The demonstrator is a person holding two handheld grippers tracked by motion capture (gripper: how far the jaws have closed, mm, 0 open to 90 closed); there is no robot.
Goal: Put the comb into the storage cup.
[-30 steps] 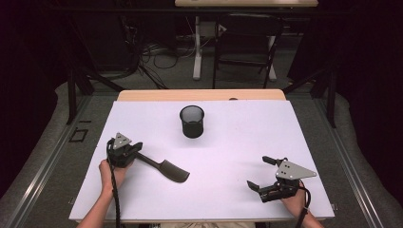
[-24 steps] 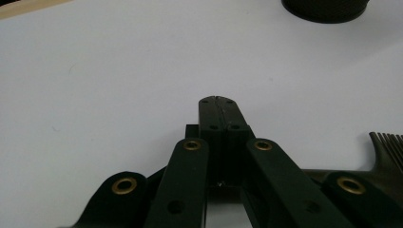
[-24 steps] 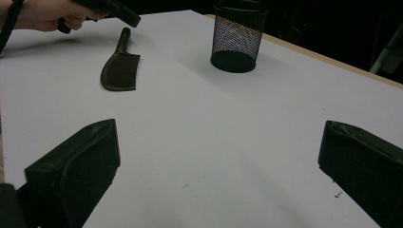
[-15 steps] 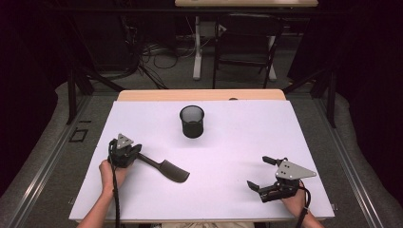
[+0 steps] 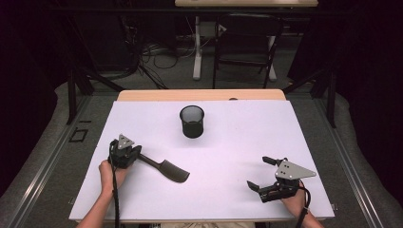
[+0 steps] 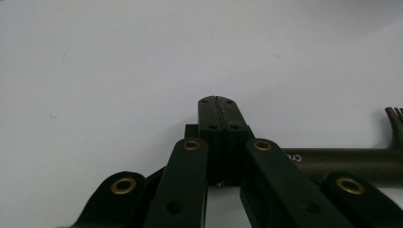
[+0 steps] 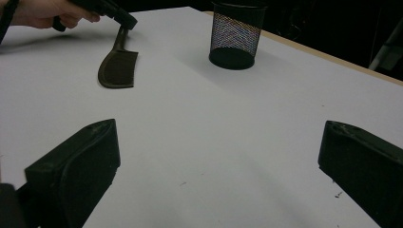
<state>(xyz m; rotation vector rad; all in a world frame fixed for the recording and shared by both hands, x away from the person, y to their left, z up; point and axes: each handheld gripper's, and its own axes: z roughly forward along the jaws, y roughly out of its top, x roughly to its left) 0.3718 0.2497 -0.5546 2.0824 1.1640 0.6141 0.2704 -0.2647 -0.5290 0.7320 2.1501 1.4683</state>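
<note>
Your left gripper [image 5: 135,156] sat at the near-left of the white table [image 5: 247,142], its jaws pressed together. In the left gripper view the closed tips stood just beside the handle of the dark olive flat plastic comb [image 5: 166,168], which ran off sideways behind the linkage; whether they pinched the handle's end or merely rested against it could not be told.

The comb lay flat on the table, its long axis running from your left gripper toward the table's middle, the toothed blade at the far end from you. So your left hand [image 5: 110,172] was much the nearer one, and the handle pointed straight at it.

Your right gripper [image 5: 267,173] rested well apart at the near-right, jaws spread wide and empty. The black wire-mesh cup [image 5: 192,121] stood upright beyond the comb, near the table's centre.
</note>
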